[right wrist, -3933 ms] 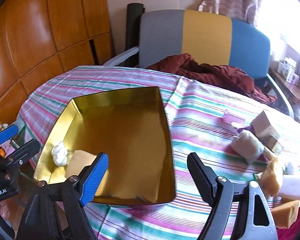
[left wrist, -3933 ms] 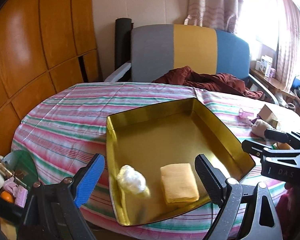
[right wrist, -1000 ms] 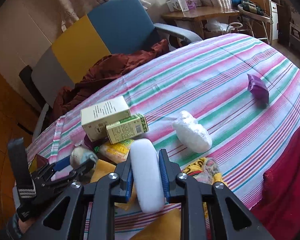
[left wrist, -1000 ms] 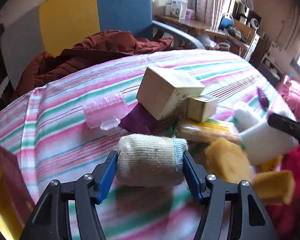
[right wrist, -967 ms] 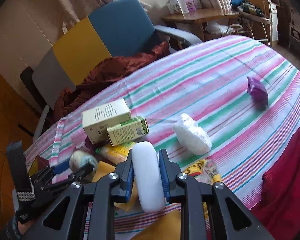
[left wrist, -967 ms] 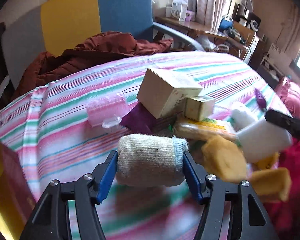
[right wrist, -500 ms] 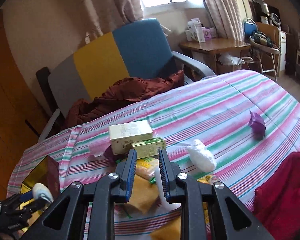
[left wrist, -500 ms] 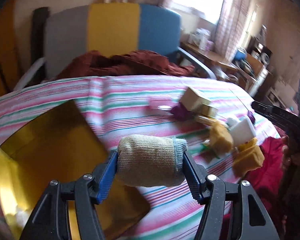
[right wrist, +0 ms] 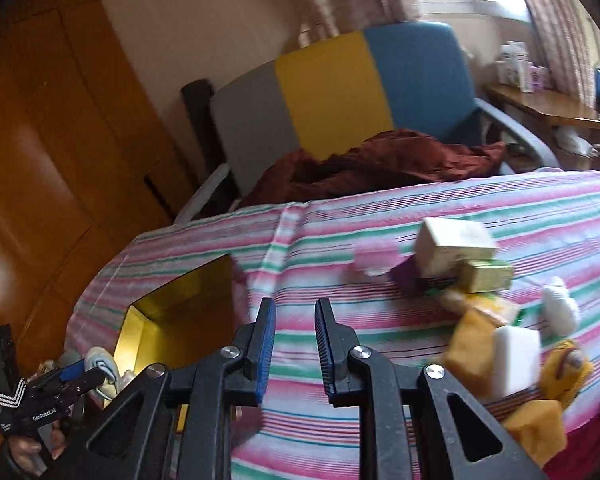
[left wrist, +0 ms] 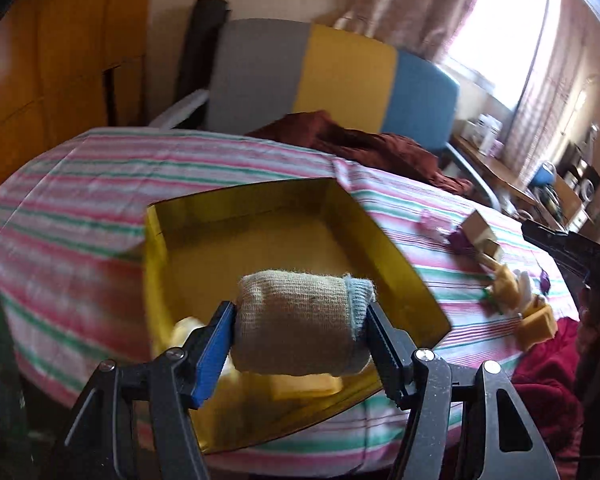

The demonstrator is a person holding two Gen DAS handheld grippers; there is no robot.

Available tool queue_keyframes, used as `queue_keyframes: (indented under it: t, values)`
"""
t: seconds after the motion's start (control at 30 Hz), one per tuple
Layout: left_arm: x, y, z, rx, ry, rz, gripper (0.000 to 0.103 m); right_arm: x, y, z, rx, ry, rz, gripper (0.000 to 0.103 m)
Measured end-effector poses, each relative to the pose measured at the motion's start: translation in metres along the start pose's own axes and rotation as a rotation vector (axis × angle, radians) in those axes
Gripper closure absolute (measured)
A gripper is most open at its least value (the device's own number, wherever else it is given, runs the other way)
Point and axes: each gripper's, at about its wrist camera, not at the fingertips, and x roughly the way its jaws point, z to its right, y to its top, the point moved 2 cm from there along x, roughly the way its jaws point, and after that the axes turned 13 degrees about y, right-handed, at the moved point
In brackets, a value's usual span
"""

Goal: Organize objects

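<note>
The left tongs – clamped end to end on the rolled sock – hang over the gold tray's six-o'clock end, while the right tongs, together and empty, sit farther off.

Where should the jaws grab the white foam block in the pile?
Probably across the white foam block's two broad flat faces, coming from above: it leans upright against the orange sponge chunk, its top edge free, while neighbours crowd its lower sides.

Round table in my view, striped cloth over it. Directly on cloth: gold tray, cardboard boxes, yellow sponges, white block.
</note>
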Motion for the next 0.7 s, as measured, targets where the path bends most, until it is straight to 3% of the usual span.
queue_keyframes:
  t: [0.17, 0.3, 0.4, 0.53, 0.6, 0.7]
  values:
    - [-0.002, -0.011, -0.022, -0.046, 0.013, 0.001, 0.038, -0.005, -0.001, 0.004, 0.003, -0.093, 0.000, 0.084]
    - [-0.001, -0.012, -0.023, -0.059, 0.001, 0.007, 0.038, -0.041, 0.003, 0.052, 0.102, -0.244, 0.044, 0.081]
    - [0.002, -0.012, -0.021, -0.059, -0.009, 0.001, 0.038, -0.067, 0.001, 0.099, 0.197, -0.373, 0.048, 0.056]
    - [0.006, -0.012, -0.019, -0.055, -0.006, -0.012, 0.038, -0.083, -0.008, 0.143, 0.277, -0.444, 0.013, 0.052]
    - [0.006, -0.013, -0.021, -0.056, 0.001, -0.017, 0.038, -0.075, -0.013, 0.154, 0.284, -0.443, -0.040, 0.050]
    - [0.006, -0.014, -0.023, -0.061, 0.014, -0.024, 0.038, -0.051, -0.019, 0.157, 0.272, -0.395, -0.124, 0.032]
